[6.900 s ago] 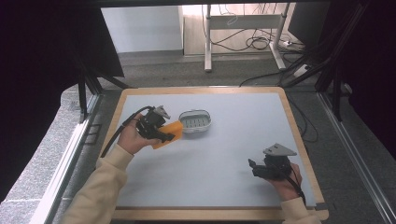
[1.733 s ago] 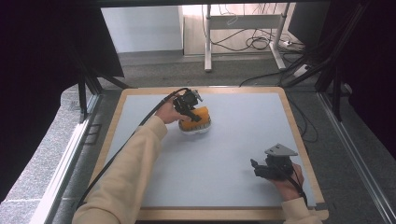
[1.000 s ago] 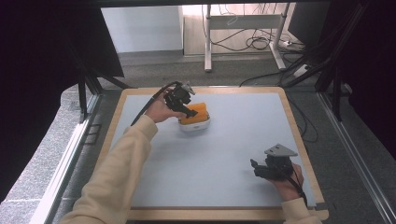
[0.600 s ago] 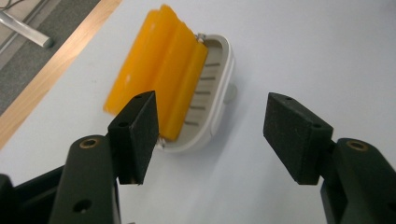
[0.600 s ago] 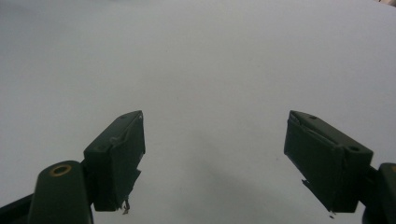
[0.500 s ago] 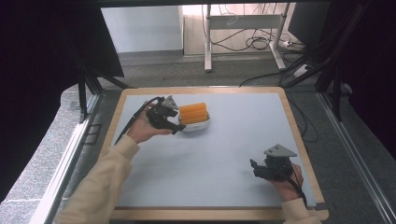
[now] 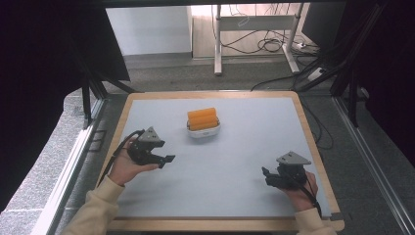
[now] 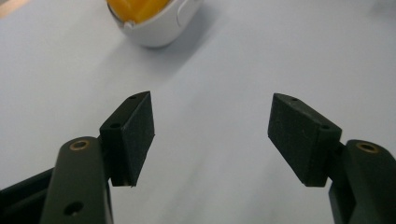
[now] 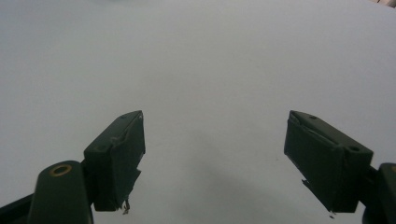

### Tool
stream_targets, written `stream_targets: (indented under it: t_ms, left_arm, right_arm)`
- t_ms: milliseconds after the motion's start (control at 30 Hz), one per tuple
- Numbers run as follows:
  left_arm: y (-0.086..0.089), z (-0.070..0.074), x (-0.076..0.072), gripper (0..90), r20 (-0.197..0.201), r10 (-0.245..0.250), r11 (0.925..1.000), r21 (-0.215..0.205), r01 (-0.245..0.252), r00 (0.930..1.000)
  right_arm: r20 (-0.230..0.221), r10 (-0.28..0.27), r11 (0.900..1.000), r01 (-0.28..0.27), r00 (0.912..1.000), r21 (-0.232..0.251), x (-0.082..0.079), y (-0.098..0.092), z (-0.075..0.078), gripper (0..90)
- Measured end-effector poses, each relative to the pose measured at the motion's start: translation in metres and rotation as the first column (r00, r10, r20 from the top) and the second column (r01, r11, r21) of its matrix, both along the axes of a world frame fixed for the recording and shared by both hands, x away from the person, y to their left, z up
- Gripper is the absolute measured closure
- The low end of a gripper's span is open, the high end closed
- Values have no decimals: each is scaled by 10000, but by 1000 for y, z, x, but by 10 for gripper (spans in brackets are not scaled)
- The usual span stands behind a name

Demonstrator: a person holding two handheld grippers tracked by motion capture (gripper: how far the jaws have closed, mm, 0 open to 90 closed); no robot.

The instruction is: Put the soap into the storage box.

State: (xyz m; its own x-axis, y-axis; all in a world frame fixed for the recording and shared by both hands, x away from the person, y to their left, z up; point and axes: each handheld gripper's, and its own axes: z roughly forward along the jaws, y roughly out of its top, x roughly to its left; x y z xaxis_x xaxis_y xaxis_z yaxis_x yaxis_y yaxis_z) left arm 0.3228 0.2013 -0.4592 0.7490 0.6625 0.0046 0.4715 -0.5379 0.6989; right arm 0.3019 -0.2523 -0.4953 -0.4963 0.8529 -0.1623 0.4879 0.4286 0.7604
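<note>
Left gripper [image 7: 164, 160]: I'm holding it gaping, empty.
Right gripper [image 7: 267, 176]: likewise spread, empty.
Risk: I'm risking nudging the sponge [image 7: 202, 119] off its dish [image 7: 204, 131].

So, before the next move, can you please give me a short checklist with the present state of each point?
1. Left gripper open and holding nothing: ok, jaws spread with bare table between them.
2. Right gripper open and holding nothing: ok.
3. Orange item seated in the white dish: ok, it rests on top, protruding above the rim.
4. Dish apart from both grippers: ok.
5. Dish well inside the table's wooden rim: ok.
6. Orange item fully settled in the dish: cannot tell.
</note>
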Motion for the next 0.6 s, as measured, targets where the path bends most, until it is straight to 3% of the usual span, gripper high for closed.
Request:
stream_targets:
  t_ms: [200, 433, 600]
  left_arm:
    - [7, -13, -10, 308, -115, 253, 9996, 133, -251, 9996]
    - [7, -10, -13, 303, 152, 367, 9992, 168, -369, 9992]
    - [8, -11, -14, 291, 107, 323, 9993, 161, -325, 9994]
  right_arm:
    - [165, -32, 9999, 29, 9999, 160, 0, -3, 2, 208]
    - [260, 219, 9994, -226, 9994, 246, 1, -4, 1, 207]
    - [374, 126, 9972, -153, 9992, 726, 4, -9, 2, 208]
